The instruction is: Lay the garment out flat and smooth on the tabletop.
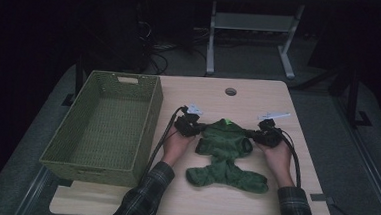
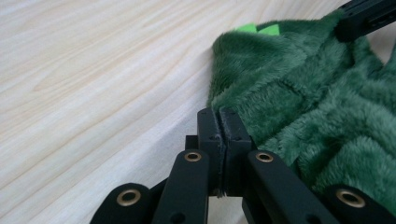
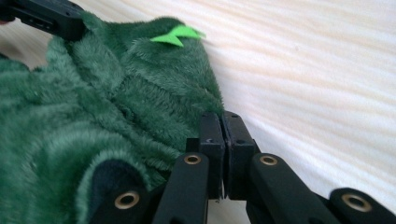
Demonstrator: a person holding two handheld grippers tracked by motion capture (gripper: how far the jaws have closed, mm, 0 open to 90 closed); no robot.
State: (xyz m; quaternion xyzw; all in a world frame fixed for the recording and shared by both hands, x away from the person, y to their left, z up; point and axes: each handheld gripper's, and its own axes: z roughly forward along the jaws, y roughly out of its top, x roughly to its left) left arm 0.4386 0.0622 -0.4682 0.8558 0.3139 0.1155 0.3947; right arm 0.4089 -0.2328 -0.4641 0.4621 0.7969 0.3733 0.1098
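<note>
we're pinning the fuzzy green plush garment (image 1: 224,152) mid-table beside the woven green basket (image 1: 104,127), left gripper (image 2: 218,122) and right gripper (image 3: 222,125) jaws pressed together at its edges, should be lifting evenly.

fuzzy green plush garment (image 1: 224,152), matt pale wood-grain table (image 1: 253,201), woven green basket (image 1: 150,115), matt black fingers (image 2: 219,128)

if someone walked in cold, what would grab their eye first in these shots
The fuzzy green garment spread flat at mid-table, a bright green tag at its top. The left gripper and right gripper flank it, jaws closed at its edges. An empty green woven basket sits left.
</note>
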